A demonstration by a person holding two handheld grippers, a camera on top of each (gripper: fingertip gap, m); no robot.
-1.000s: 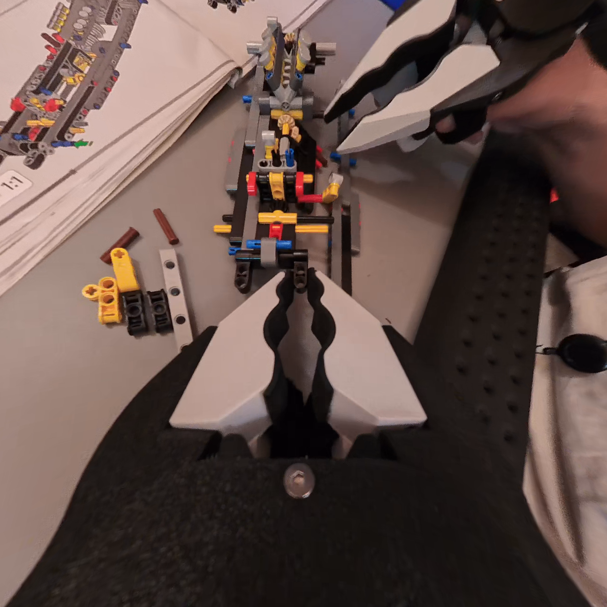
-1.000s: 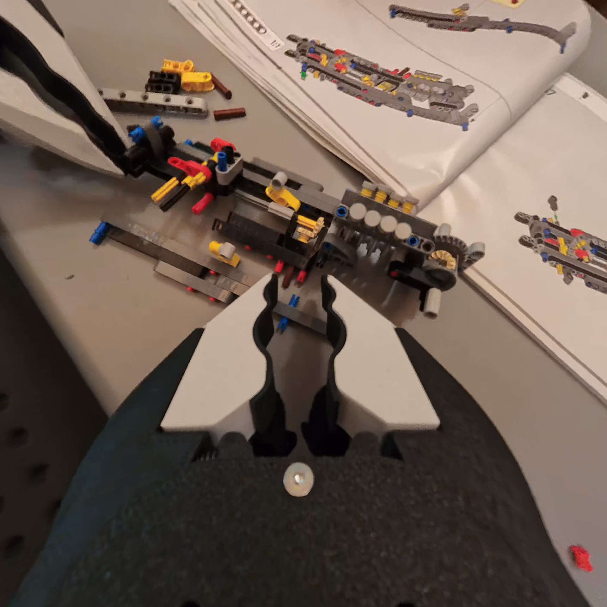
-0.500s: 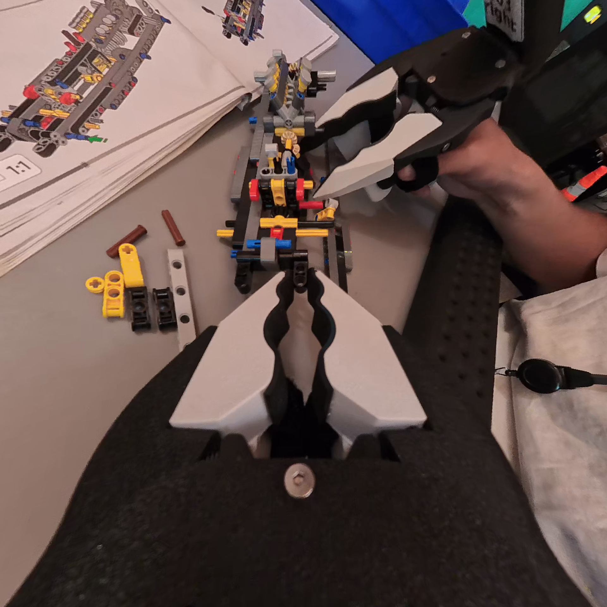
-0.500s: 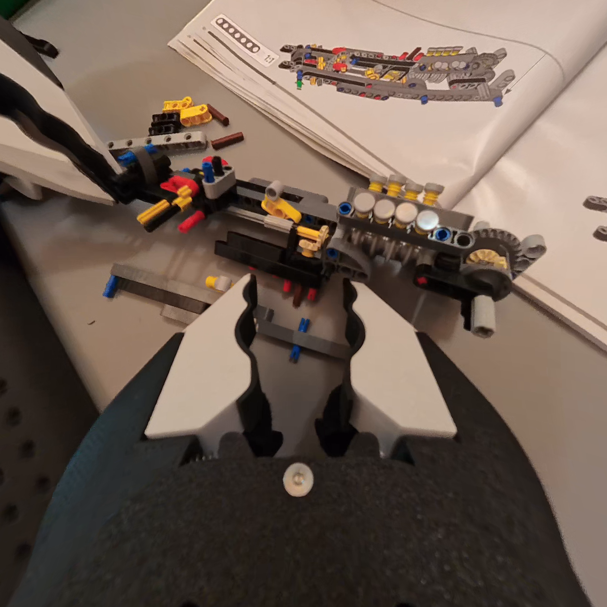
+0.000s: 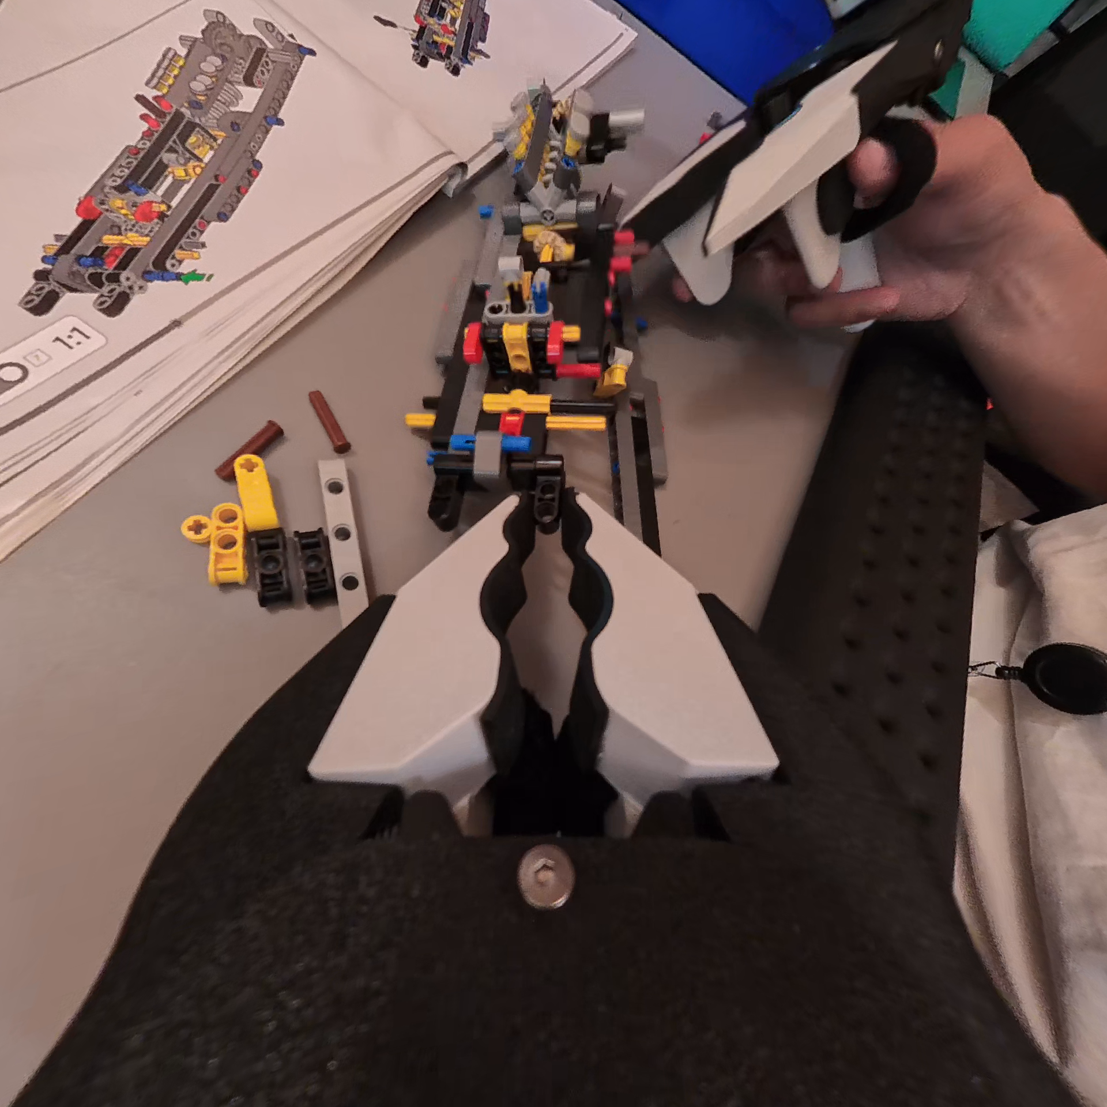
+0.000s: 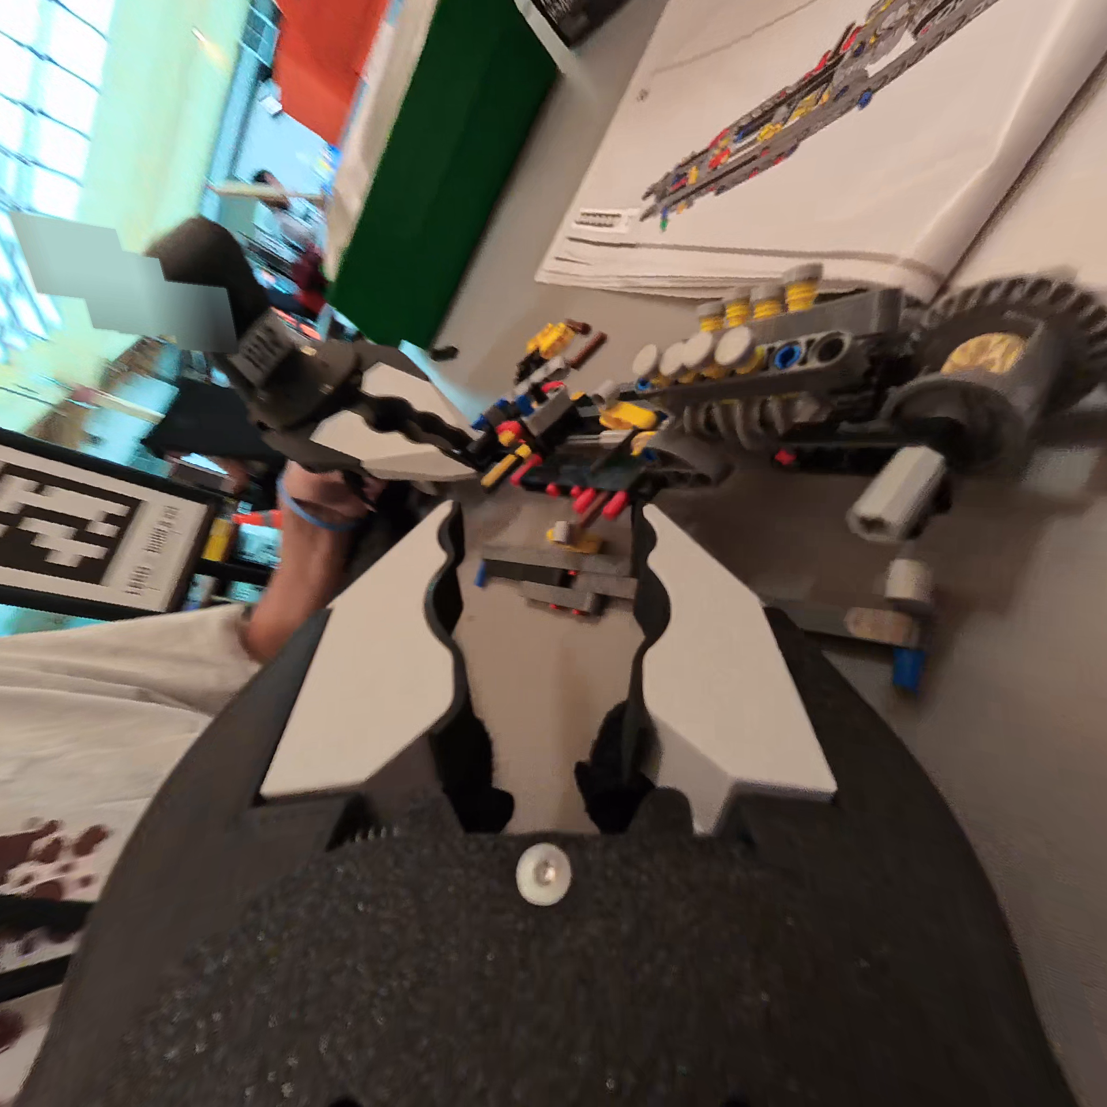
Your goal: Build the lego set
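Far ahead and to the left of my left gripper [image 5: 545,509], the open instruction booklet [image 5: 335,138] carries a small rounded label [image 5: 54,353] with short printed characters at the near edge of its page. Well to the left of my right gripper [image 6: 546,515] stands a white board [image 6: 174,539] with a black-and-white block pattern and small lines of print, too blurred to read.

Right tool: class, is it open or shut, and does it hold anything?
Open and empty. In its own view the right tool shows a wide gap between its fingers, with only table and loose beams beyond.
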